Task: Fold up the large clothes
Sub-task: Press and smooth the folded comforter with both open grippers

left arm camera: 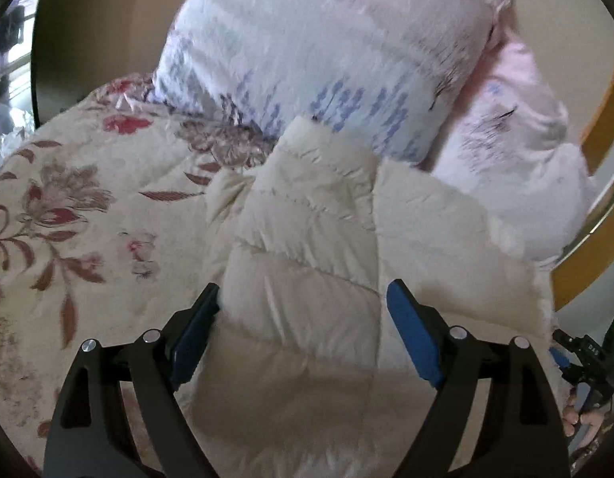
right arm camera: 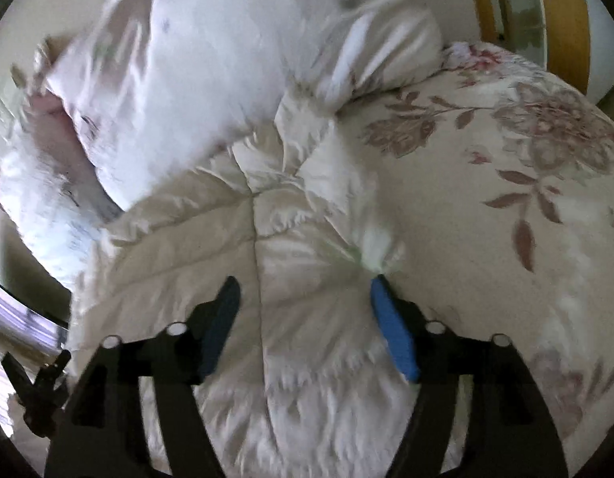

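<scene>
Cream quilted puffer jacket (left arm camera: 307,239) lies spread on a bed covered by a cream bedspread with red-brown flower print (left arm camera: 68,199). Behind the jacket, propped against the wall: a white pillow with blue-purple print (left arm camera: 327,59), and a pale pink pillow (left arm camera: 526,139) to its right.

Left gripper (left arm camera: 303,298), black frame with blue pads, hangs over the near part of the jacket. Jaws wide apart. A puffy quilted panel bulges up between them; the left pad touches or nearly touches the fabric edge, the right pad stands clear. No grip visible.

Right gripper (right arm camera: 305,290) likewise over the jacket (right arm camera: 267,259), jaws wide, a stitched seam running between them. A small bunched peak of fabric sits just beyond the tip of the right pad; contact there cannot be told. Picture blurred.

Flowered bedspread (right arm camera: 506,199) extends to the right of the jacket in the right wrist view; pillows (right arm camera: 187,79) at upper left.

Right edge of the left wrist view: a person's hand (left arm camera: 581,422) on the other gripper's handle.
</scene>
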A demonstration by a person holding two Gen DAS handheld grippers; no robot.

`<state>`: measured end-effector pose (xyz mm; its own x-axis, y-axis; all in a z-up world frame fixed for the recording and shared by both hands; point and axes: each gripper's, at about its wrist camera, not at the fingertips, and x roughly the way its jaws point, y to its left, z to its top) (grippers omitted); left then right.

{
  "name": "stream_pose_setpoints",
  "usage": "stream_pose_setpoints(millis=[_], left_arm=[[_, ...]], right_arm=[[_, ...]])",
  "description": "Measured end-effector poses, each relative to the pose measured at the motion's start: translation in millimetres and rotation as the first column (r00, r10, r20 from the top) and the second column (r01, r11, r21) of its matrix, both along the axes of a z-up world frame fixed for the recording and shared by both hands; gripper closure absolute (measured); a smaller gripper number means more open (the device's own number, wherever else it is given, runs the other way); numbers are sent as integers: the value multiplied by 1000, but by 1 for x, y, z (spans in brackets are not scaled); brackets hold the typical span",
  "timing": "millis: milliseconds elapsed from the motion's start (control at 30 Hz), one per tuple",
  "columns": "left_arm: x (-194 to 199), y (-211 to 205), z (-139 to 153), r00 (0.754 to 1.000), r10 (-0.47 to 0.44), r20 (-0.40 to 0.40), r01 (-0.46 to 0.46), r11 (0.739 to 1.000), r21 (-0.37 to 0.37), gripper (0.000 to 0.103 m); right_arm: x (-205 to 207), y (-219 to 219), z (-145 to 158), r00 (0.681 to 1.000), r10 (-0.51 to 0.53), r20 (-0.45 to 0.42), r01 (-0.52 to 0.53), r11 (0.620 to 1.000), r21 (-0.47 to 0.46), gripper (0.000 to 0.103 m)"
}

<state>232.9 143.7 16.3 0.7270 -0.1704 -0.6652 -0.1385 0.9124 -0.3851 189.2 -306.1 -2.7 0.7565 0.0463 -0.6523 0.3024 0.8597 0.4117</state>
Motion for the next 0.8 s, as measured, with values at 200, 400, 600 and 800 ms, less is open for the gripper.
stream_pose_setpoints(millis=[200, 400, 600, 800], left_arm=[[-55, 25, 0, 999, -32, 18, 34, 995, -98, 18], [-98, 33, -13, 999, -46, 0, 46, 987, -157, 18], [-103, 28, -36, 996, -62, -65, 44, 967, -250, 18], [-95, 14, -48, 993, -73, -90, 42, 949, -313, 18]], right_arm=[[-56, -22, -1, 999, -30, 42, 22, 983, 183, 28], [-98, -30, -13, 996, -86, 30, 75, 958, 277, 28], [-96, -29, -41, 997, -71, -39, 81, 927, 367, 28], [-84, -19, -54, 998, -51, -26, 57, 906, 419, 28]])
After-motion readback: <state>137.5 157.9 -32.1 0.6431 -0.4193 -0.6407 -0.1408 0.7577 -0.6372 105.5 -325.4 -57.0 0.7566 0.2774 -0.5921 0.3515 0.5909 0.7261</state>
